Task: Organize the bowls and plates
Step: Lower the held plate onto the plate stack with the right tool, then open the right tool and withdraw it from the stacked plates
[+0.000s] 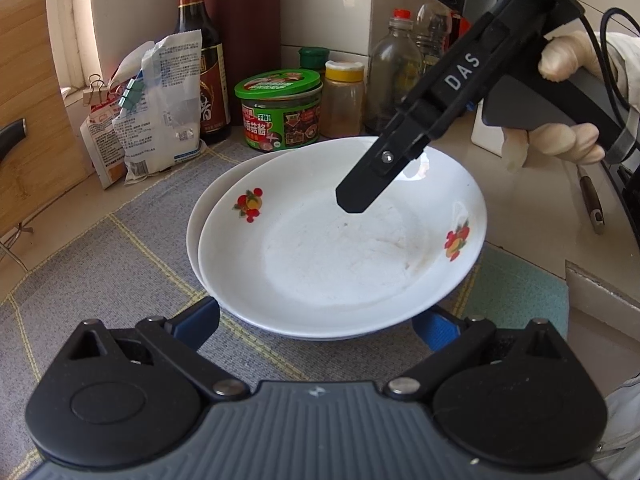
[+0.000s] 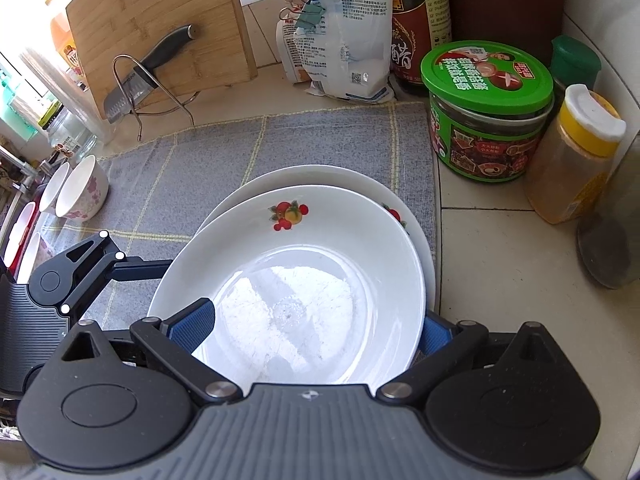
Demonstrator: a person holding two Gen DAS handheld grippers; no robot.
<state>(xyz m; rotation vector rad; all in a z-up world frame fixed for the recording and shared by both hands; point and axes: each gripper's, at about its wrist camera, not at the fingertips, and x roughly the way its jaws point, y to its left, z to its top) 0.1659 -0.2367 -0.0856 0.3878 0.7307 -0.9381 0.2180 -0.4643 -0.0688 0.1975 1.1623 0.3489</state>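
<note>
Spreading wide, the left gripper (image 1: 316, 326) sits at the bottom centre of the left wrist view with its blue-padded fingers (image 1: 436, 330) on either side of the near rim of the top plate (image 1: 340, 248); contact cannot be confirmed, and nothing is clamped. The right gripper (image 2: 316, 328) at the bottom centre of the right wrist view is likewise wide open, one pad lying over the plate's near inner wall at lower left and the other beside the outer rim at lower right; it grips nothing. In the left wrist view, this tool enters from the upper right, held by a gloved hand (image 1: 568, 100), its black finger hanging above the plate's bowl.

The top plate, white with fruit motifs on its rim, sits nested in a second plate (image 2: 348, 180), offset so the lower rim shows at the far side. Both rest on a grey cloth mat (image 2: 280, 140) with yellow lines, mid-frame in both views.

Beyond the mat, at upper right of the right wrist view, stand a green-lidded jar (image 2: 488, 112), a yellow-capped spice jar (image 2: 572, 160) and a dark sauce bottle (image 2: 416, 28). A clipped bag (image 2: 344, 40) sits at upper centre. At upper left a wooden cutting board (image 2: 160, 20) leans behind a knife (image 2: 148, 72) in a wire rack. Small floral bowls (image 2: 80, 188) stand at the left edge.
</note>
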